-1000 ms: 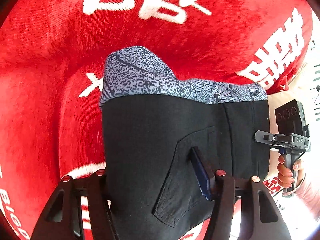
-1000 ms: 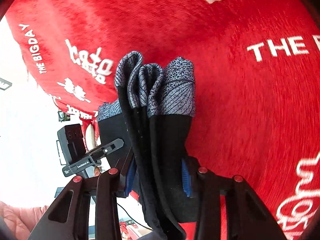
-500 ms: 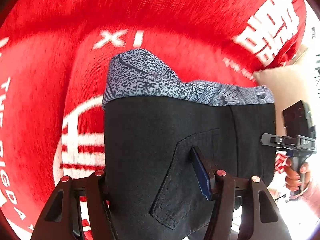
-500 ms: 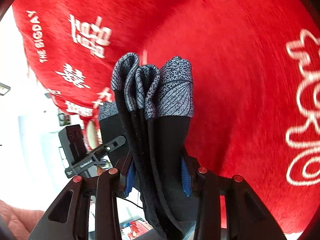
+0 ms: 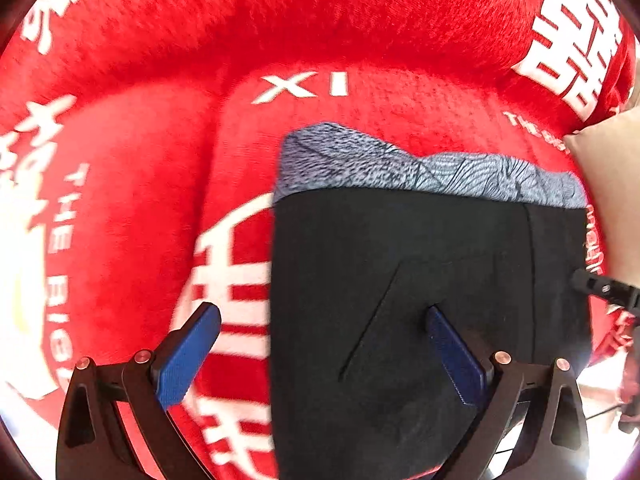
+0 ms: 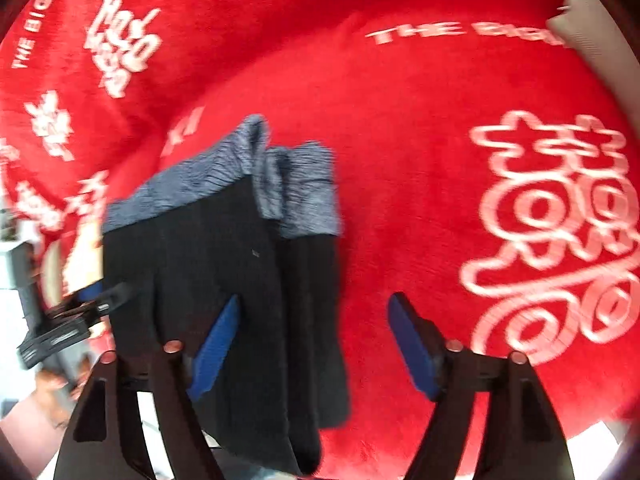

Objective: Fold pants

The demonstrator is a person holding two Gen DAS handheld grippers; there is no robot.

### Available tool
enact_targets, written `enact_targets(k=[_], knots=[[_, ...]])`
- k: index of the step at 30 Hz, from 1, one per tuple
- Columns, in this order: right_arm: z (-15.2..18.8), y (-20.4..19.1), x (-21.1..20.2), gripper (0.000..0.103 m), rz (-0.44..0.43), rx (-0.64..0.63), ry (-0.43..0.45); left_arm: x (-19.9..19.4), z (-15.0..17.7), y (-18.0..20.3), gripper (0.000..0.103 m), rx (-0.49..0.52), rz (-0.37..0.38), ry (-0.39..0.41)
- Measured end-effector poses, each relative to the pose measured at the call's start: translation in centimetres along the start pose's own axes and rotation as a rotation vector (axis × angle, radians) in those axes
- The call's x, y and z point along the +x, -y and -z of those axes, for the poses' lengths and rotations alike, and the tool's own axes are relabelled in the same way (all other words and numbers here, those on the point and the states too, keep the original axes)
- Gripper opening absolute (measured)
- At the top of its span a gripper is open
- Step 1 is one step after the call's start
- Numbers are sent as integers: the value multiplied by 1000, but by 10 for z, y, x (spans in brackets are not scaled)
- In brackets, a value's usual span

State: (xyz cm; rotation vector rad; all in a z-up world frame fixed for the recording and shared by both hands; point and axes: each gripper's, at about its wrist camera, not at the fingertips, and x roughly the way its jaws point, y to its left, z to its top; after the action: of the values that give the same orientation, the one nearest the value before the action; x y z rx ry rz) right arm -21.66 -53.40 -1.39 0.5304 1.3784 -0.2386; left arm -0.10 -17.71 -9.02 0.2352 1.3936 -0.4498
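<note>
The folded black pants [image 5: 420, 288] with a blue-grey patterned cuff band lie on the red blanket [image 5: 160, 160]. My left gripper [image 5: 320, 344] is open, its blue pads spread wide; the pants lie between and under them, not pinched. In the right wrist view the pants [image 6: 224, 264] show as a stacked fold. My right gripper [image 6: 316, 340] is open too, its left pad over the black cloth and its right pad over bare blanket. The left gripper's body [image 6: 64, 320] shows at the pants' far left edge.
The red blanket [image 6: 440, 120] with white lettering and symbols covers the whole surface. A beige cushion [image 5: 612, 184] sits at the right edge of the left wrist view. The blanket's edge and bright floor show at the lower corners.
Both grippers have opened and let go of the pants. The folded pants have come down onto the red blanket. Both views are blurred from motion.
</note>
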Motion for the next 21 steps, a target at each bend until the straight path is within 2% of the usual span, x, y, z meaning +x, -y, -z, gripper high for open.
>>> enact_targets(k=[3, 6, 8, 11, 13, 14, 17, 21], knots=[[14, -19, -20, 81, 98, -34, 5, -18, 11, -1, 103, 17, -47, -8], [29, -37, -36, 84, 124, -47, 20, -36, 24, 5, 103, 36, -62, -19], [36, -54, -46, 90, 145, -46, 38, -49, 36, 12, 103, 71, -92, -21], [51, -71, -60, 92, 159, -31, 66, -63, 47, 24, 103, 92, -144, -10], [60, -75, -68, 95, 165, -17, 69, -73, 54, 29, 103, 88, -153, -10], [66, -74, -73, 102, 168, -14, 79, -77, 54, 32, 103, 84, -156, -11], [76, -85, -83, 103, 187, -18, 99, -91, 60, 35, 103, 88, -136, -12], [85, -97, -90, 103, 223, -38, 79, -102, 65, 39, 103, 98, -134, -22]])
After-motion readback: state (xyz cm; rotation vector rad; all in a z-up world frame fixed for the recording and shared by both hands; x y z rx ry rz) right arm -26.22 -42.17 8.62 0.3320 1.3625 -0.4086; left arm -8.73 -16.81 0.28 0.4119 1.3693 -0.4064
